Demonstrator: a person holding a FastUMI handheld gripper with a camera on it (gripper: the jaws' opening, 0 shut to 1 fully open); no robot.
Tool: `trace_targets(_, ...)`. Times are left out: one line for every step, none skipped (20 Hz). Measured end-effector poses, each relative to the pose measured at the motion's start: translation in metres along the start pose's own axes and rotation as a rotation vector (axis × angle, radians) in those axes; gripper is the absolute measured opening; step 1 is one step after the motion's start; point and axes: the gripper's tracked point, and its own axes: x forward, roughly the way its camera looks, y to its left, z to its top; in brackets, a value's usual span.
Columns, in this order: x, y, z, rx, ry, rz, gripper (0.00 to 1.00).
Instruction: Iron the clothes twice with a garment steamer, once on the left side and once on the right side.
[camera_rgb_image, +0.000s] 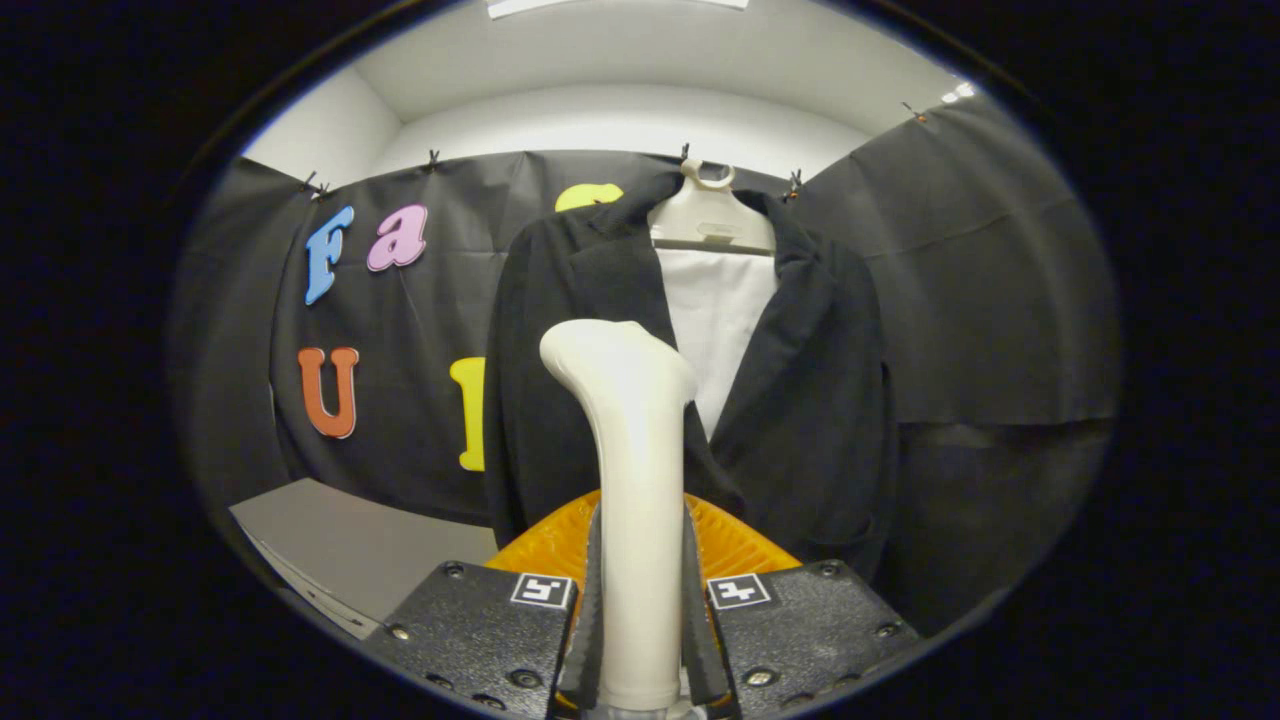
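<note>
Hand-held gripper (640, 640) clamped on garment steamer (628, 480) handle, both fingers pressing; steamer upright, head before black jacket (810, 400) on hanger (708, 215).

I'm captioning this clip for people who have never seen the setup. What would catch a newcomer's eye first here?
First, the smooth cream-white garment steamer standing upright between the fingers of the gripper, which press on its handle from both sides. Beyond it hangs a black jacket on a pale plastic hanger, open over a white lining. A ribbed orange basket sits low, just ahead of the fingers.
</note>
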Motion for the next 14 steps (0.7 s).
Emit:
trace_targets(0.0, 0.0, -0.007, 0.001, 0.014, -0.001, 0.36)
trace_targets(0.002, 0.0, -0.015, -0.001, 0.027, 0.0, 0.36)
trace_targets(0.001, -0.001, -0.021, 0.0, 0.037, -0.002, 0.36)
trace_targets(0.001, -0.002, -0.028, -0.001, 0.047, -0.006, 0.36)
trace_targets(0.001, -0.003, -0.034, -0.002, 0.055, -0.01, 0.36)
trace_targets(0.0, -0.004, -0.042, -0.004, 0.064, -0.011, 0.36)
trace_targets(-0.001, -0.004, -0.049, -0.006, 0.073, -0.012, 0.36)
trace_targets(-0.001, -0.005, -0.058, -0.009, 0.086, -0.015, 0.36)
trace_targets(-0.001, -0.006, -0.067, -0.015, 0.102, -0.02, 0.36)
trace_targets(-0.001, -0.007, -0.078, -0.019, 0.12, -0.026, 0.36)
trace_targets(-0.002, -0.006, -0.087, -0.02, 0.14, -0.026, 0.36)
trace_targets(-0.002, -0.007, -0.097, -0.016, 0.164, -0.026, 0.36)
trace_targets(-0.002, -0.006, -0.106, -0.009, 0.185, -0.024, 0.36)
trace_targets(0.001, -0.004, -0.114, -0.007, 0.2, -0.027, 0.36)
